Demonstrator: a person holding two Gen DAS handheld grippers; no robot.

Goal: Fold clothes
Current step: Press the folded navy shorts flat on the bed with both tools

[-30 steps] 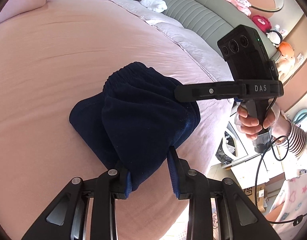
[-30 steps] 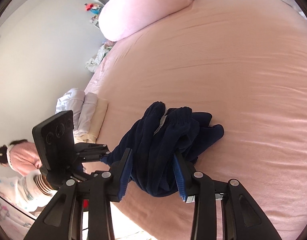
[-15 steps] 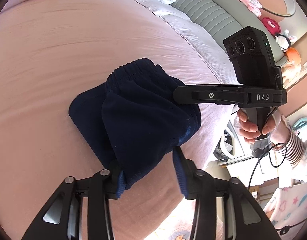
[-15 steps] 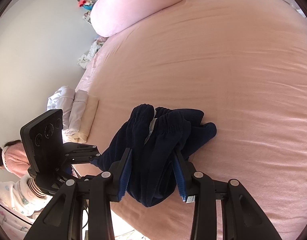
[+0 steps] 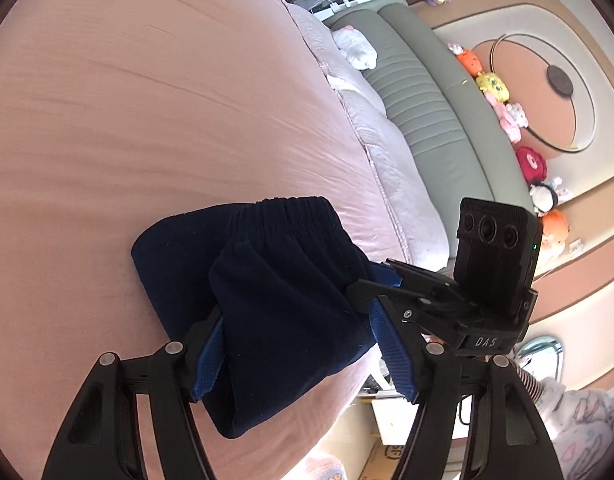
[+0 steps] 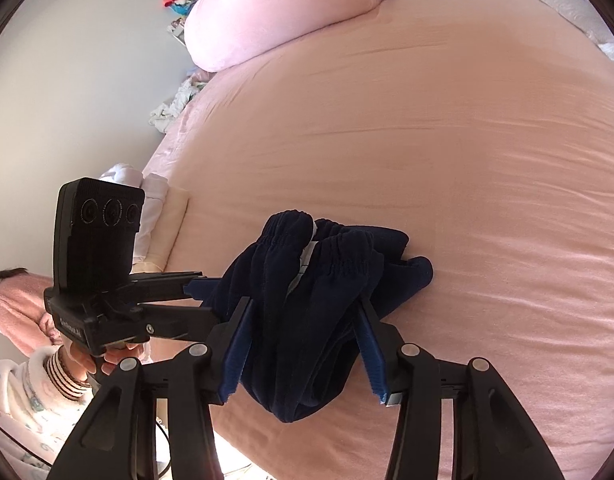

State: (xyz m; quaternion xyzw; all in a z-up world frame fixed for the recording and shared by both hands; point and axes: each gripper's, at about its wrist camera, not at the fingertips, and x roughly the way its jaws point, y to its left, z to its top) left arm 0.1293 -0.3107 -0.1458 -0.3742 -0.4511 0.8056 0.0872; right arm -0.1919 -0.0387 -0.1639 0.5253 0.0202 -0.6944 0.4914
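Left gripper (image 5: 303,354) jaws opening around navy shorts (image 5: 267,300) on pink bed (image 5: 147,120).

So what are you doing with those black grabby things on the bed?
A person is folding a dark blue garment on the pink bed, with a gripper in each hand. The right gripper has the bunched cloth between its fingers. The left gripper is opening around another part of the garment, and its right pad no longer touches the cloth. Folded pale clothes already sit at the bed's edge.
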